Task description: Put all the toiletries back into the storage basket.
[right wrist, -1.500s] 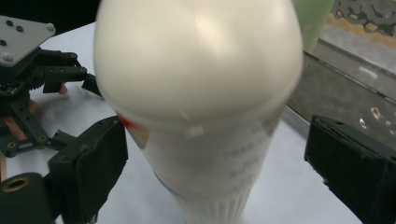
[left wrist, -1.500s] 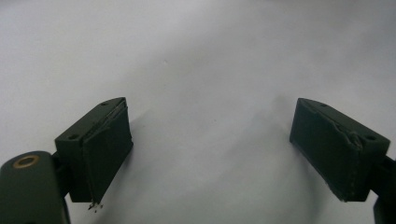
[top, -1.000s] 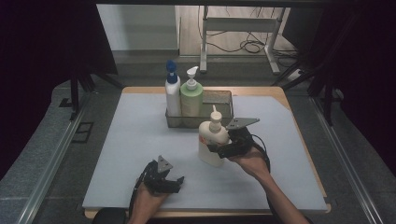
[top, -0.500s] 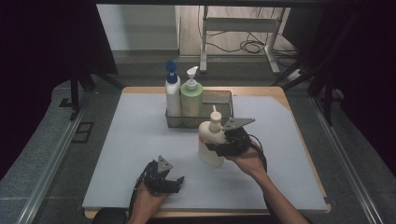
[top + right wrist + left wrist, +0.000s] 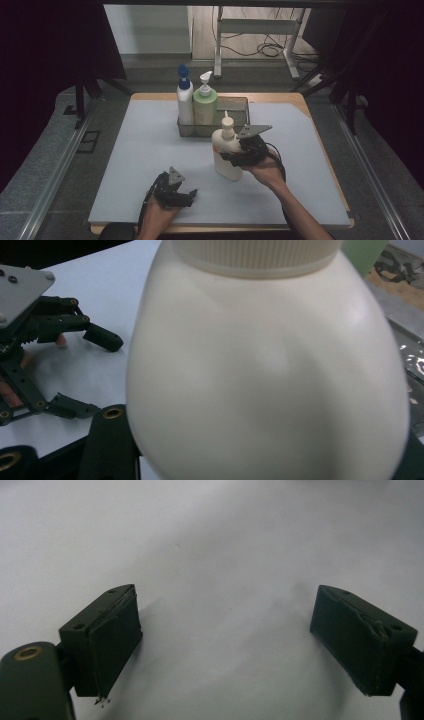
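Near the middle of the white mat [image 5: 130,165], just in front of the wire basket [image 5: 240,107] that holds the blue-capped bottle [image 5: 184,102] and the green pump bottle [image 5: 205,107], your cream bottle [image 5: 227,152] stands upright, long axis vertical, nozzle pointing straight up. Your right gripper [image 5: 235,155] has just been closing its jaws and now clamps them partway open on the bottle's rounded body, one pad against each side. Your left gripper [image 5: 186,196] rests low on the mat near the front edge, jaws wide apart, with bare mat between them.
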Available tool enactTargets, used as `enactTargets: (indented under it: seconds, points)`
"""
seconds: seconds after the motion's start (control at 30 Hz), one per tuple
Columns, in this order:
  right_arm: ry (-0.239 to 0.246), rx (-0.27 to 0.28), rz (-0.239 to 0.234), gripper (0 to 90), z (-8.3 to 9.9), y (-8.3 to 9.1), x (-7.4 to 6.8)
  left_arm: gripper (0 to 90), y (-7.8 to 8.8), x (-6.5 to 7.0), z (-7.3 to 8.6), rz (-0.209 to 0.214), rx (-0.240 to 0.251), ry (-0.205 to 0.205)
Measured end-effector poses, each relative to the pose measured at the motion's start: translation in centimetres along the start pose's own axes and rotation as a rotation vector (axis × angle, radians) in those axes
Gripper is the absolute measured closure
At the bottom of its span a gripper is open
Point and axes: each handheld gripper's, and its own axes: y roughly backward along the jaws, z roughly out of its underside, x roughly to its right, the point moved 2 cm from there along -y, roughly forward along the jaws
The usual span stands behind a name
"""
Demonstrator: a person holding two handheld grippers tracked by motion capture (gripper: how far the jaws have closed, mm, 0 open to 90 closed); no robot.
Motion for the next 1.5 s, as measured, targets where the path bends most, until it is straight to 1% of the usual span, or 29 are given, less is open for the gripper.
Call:
enactTargets:
  seconds: [0.17, 0.63, 1.07, 1.3, 1.5]
  points:
    - [0.001, 0.005, 0.007, 40.1, -0.4, 0.4, 0.1, 12.3, 0.0, 0.0, 0.0, 0.0, 0.0, 0.0]
    - [-0.013, 0.04, 0.034, 40.2, -2.1, 2.3, 1.5, 12.3, 0.0, 0.0, 0.0, -0.001, 0.002, 0.004]
    - [-0.048, 0.068, 0.067, 40.4, -3.8, 3.5, 2.8, 12.3, 0.0, 0.0, 0.0, -0.001, 0.002, 0.005]
    - [-0.062, 0.084, 0.099, 40.4, -5.1, 4.2, 3.7, 12.3, 0.0, 0.0, 0.0, -0.001, 0.001, 0.005]
    - [-0.067, 0.091, 0.124, 40.4, -6.1, 4.4, 4.3, 12.3, 0.0, 0.0, 0.0, 0.0, 0.001, 0.005]
